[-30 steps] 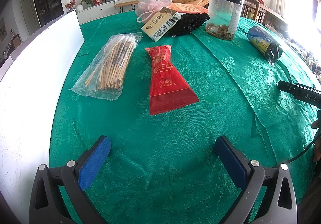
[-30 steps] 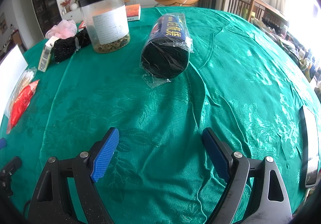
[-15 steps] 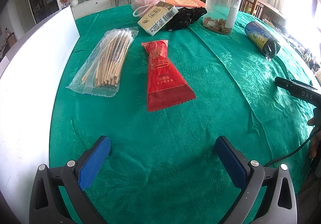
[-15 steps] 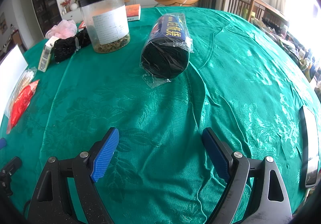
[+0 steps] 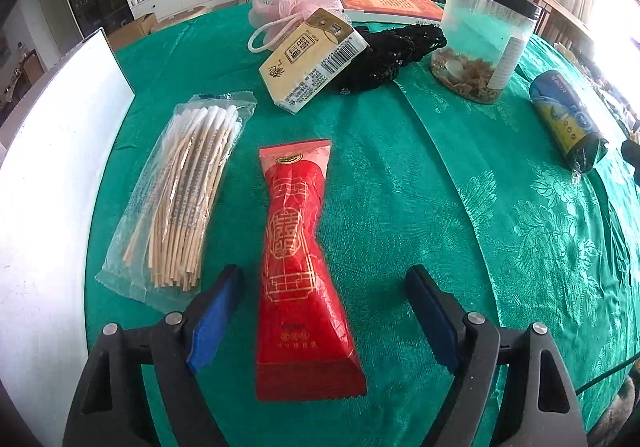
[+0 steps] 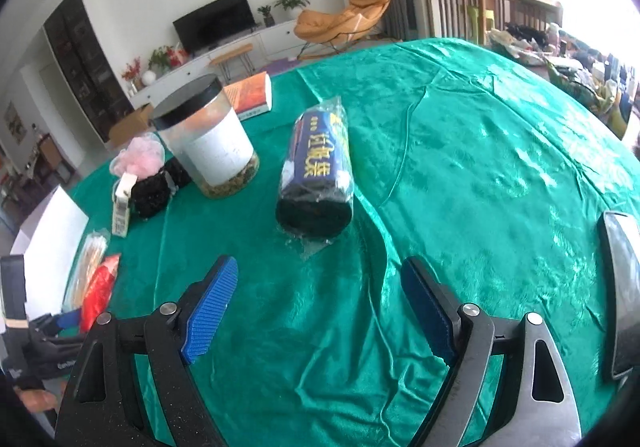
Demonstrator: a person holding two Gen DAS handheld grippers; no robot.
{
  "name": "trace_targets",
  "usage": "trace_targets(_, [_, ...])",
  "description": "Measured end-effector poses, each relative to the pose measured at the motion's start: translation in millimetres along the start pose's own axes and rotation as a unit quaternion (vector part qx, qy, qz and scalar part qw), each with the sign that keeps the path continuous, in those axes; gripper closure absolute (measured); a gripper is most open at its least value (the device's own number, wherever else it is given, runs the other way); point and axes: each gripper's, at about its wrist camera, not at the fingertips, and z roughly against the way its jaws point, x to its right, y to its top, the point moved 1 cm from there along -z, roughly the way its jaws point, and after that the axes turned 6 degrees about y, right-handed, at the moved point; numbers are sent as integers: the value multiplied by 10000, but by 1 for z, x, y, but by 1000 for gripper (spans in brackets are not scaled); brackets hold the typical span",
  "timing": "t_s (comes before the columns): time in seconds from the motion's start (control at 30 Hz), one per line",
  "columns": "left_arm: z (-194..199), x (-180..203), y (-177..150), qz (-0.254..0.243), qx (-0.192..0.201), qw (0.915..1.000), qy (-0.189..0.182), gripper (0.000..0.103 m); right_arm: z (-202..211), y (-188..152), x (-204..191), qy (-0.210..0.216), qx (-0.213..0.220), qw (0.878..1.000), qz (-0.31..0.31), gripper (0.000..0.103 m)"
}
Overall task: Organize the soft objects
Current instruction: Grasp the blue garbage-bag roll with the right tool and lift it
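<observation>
Tablecloth (image 5: 520, 207), green and wrinkled, spreads under everything I see. My left gripper (image 5: 324, 311) hangs spread wide, its pads flanking the near end of the red packet (image 5: 298, 271) without touching it. My right gripper (image 6: 318, 307) gapes too, grasping nothing, the wrapped dark roll (image 6: 316, 171) lying ahead. Cotton swabs (image 5: 180, 195) lie bagged beside the packet.

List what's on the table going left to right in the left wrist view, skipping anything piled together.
White board → bag of cotton swabs → red packet → clear jar → blue roll.
</observation>
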Motion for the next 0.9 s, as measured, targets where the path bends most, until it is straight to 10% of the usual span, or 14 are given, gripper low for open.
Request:
trace_targets(0.13, [2, 1, 8, -66, 123, 9999, -20, 72, -53, 51, -7, -222, -599, 9975, 286, 17])
trace_targets(0.2, [3, -4, 11, -15, 123, 9999, -110, 80, -92, 57, -4, -157, -1351, 9902, 315, 23])
trace_targets(0.23, [6, -8, 12, 54, 148, 9996, -225, 81, -105, 57, -1, -4, -1537, 9878, 240, 49])
trace_targets(0.53, [79, -55, 34, 908, 984, 9826, -1290, 85, -38, 116, -31, 81, -227, 9981, 574, 49])
trace_targets(0.9, [151, -108, 2, 931, 1366, 9787, -1219, 84, 76, 96, -182, 1445, 419, 9743, 1675, 49])
